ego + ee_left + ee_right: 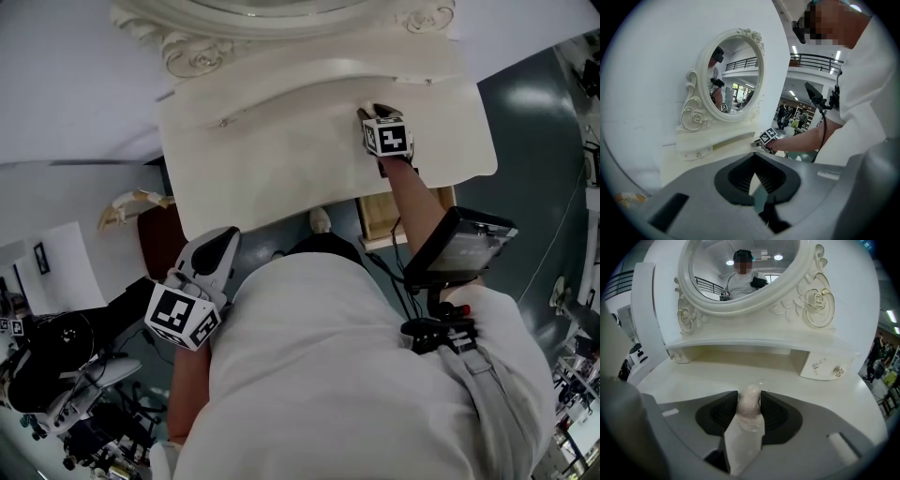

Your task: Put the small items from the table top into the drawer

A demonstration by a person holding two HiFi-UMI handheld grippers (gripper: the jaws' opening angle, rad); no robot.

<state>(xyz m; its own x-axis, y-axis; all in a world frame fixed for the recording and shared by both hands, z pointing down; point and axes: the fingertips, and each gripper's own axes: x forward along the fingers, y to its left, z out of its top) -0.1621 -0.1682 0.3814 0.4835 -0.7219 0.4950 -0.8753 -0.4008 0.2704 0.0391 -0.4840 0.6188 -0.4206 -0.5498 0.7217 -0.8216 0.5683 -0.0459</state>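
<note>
My right gripper [375, 114] [749, 397] is over the far right part of the white dressing table top [281, 159]. It is shut on a small pale item wrapped in clear plastic [749, 405], which fills the gap between the pads and pokes past them. The item is hidden in the head view. In front of it is an open recess [740, 355] under the mirror shelf, with a small shut drawer with knobs [820, 367] to its right. My left gripper [217, 246] [754, 164] hangs off the table by the person's left side, shut and holding nothing.
An oval mirror in a carved white frame [740, 268] rises at the back of the table. Under the table's near right edge a tan wooden box [389, 214] sticks out, seemingly a pulled-out drawer. A white wall runs along the left, with dark equipment on the floor [56, 366].
</note>
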